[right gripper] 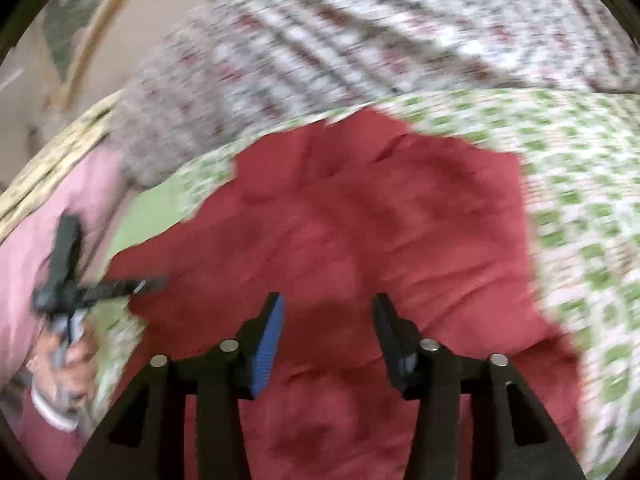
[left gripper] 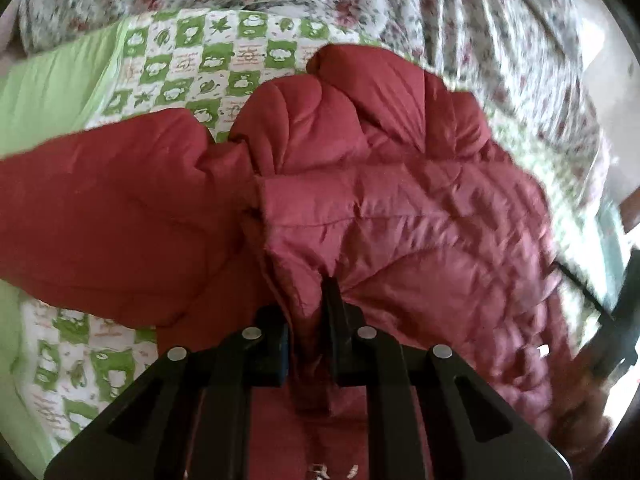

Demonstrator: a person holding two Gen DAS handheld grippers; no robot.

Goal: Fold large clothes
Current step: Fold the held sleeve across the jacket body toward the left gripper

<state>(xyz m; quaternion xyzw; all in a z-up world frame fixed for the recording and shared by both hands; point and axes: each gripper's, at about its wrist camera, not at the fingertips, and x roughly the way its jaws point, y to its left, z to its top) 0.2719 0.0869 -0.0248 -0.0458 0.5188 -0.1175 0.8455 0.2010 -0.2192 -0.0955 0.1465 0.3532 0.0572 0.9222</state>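
The left gripper (left gripper: 308, 320) is pinching an edge of the puffy, quilted dark-red jacket (left gripper: 400, 208), which lies on the green-and-white checked bedsheet (left gripper: 192, 64); that slick padding could slide out mid-fold. The right gripper (right gripper: 328, 320) hovers spread over it, holding nothing, so the bulk may spring back open

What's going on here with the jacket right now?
A person is folding a red puffer jacket spread on a green-checked quilt. The left claw is shut on a fold of the jacket's edge. The right claw hangs open above the jacket's flat body, holding nothing. The right view is motion-blurred, so finer detail there is unclear.
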